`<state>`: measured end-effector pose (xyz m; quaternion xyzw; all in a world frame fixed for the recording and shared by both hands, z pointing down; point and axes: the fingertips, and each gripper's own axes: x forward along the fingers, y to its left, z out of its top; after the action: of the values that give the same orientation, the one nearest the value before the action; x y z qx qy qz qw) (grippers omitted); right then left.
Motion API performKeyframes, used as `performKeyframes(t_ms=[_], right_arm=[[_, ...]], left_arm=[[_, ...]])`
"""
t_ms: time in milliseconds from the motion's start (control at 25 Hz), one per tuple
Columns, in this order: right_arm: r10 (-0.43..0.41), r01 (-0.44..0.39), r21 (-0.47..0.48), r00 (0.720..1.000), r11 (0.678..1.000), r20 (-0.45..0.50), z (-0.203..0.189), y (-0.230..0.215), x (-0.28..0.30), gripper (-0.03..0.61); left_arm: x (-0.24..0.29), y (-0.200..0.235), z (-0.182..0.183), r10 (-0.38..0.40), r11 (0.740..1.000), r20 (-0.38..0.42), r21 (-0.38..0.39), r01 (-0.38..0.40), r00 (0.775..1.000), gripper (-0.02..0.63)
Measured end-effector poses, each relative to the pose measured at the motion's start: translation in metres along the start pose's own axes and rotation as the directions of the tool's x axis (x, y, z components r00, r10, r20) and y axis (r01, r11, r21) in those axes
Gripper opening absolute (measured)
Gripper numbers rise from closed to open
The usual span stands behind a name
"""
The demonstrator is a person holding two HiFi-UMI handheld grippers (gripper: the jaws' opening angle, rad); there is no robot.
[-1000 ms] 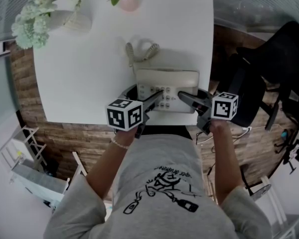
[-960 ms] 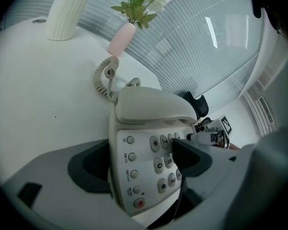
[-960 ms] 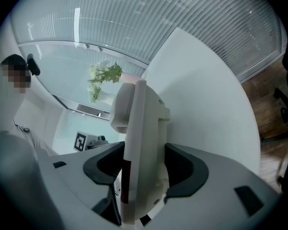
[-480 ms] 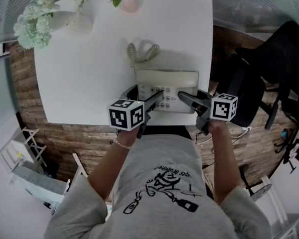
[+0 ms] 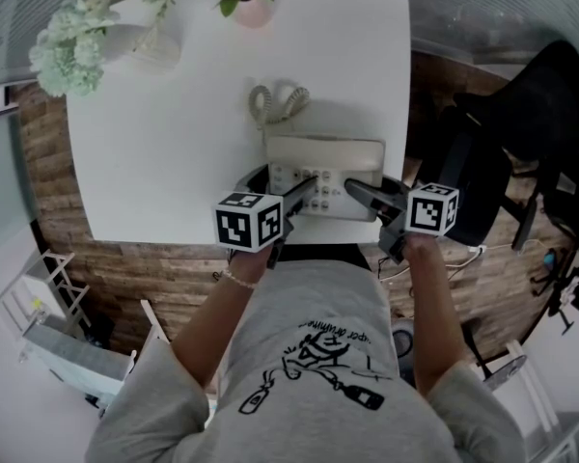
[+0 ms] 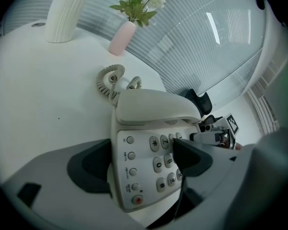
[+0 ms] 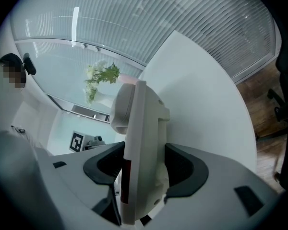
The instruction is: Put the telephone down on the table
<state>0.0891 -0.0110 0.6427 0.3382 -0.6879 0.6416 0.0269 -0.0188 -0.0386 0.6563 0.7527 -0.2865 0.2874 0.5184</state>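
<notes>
A cream telephone (image 5: 325, 167) with its handset (image 6: 156, 107) on the cradle is at the near edge of the white table (image 5: 174, 143); its coiled cord (image 5: 278, 102) lies behind it. My left gripper (image 5: 278, 183) is shut on the phone's left side, one jaw across the keypad (image 6: 161, 164), the other against the left edge. My right gripper (image 5: 374, 186) is shut on the phone's right side; in the right gripper view the telephone (image 7: 141, 143) stands edge-on between both pads. I cannot tell whether the base rests on the table.
At the table's far edge stand a pink vase (image 5: 249, 3) with a green plant and a white vase (image 5: 145, 37) with pale flowers. A black chair (image 5: 521, 114) stands to the right on the wooden floor. A white rack (image 5: 39, 297) is at lower left.
Almost nothing has changed. The left gripper's marker cube has drifted slightly right; the telephone and right gripper hold their places.
</notes>
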Motion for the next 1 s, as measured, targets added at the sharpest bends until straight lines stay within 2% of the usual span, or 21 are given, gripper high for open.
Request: performKeyframes(t_ms=[1000], right_arm=[[-0.026, 0.026, 0.003, 1.0, 1.0, -0.014, -0.002, -0.0049, 0.0028, 0.276]], left_arm=[[0.0007, 0.0049, -0.0021, 0.078, 0.996, -0.026, 0.05, -0.076, 0.997, 0.391]])
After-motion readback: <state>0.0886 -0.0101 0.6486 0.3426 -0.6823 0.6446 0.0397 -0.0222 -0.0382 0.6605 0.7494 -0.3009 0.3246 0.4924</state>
